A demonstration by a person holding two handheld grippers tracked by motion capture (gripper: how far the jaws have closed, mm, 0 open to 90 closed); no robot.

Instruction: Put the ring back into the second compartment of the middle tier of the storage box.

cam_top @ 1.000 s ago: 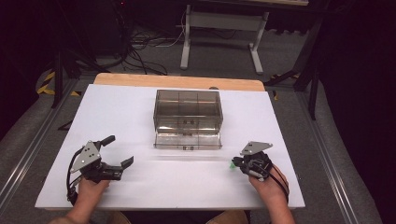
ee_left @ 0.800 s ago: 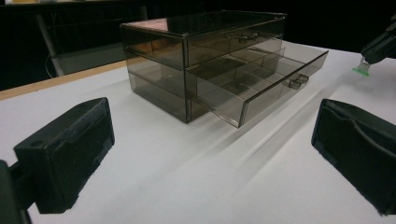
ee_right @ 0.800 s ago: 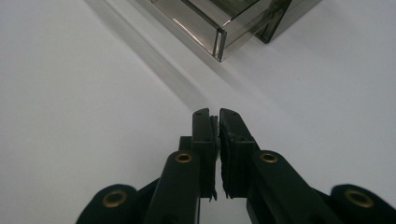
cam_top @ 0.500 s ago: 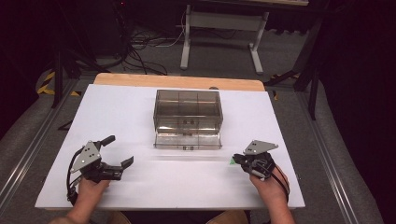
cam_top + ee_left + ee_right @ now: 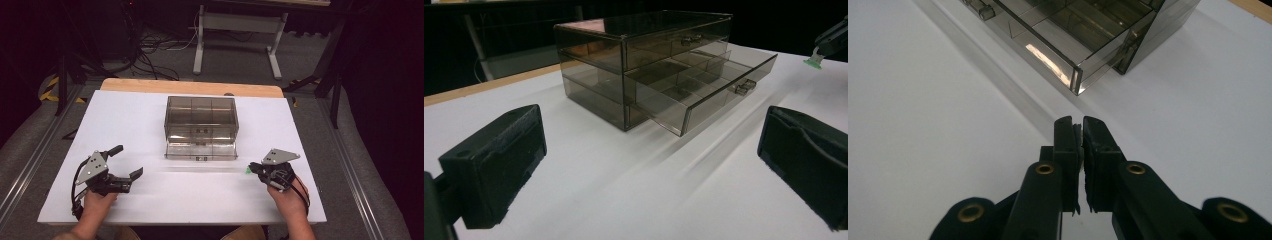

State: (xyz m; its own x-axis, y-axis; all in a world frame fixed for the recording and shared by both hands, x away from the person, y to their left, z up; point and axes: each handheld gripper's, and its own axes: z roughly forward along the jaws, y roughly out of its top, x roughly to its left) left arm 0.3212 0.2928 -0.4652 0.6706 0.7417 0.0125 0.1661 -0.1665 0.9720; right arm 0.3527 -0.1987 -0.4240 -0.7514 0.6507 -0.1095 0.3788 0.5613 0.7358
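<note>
Holding small green piece (image 5: 248,171) pinched in right claw (image 5: 252,169), near desk's (image 5: 125,120) right front corner. Left claw (image 5: 126,162) spread wide, empty, near left front corner. Smoky plastic drawer box (image 5: 201,125) at desk centre, bottom drawer (image 5: 201,149) pulled out. Risk: thin piece slipping from shallow tip pinch, or catching drawer's front wall and dropping onto desk.

The right gripper (image 5: 1078,125) hung over the white desk (image 5: 938,125), its fingers (image 5: 1064,145) nearly together. Just ahead stood the corner of an open smoky drawer (image 5: 1075,70).
</note>
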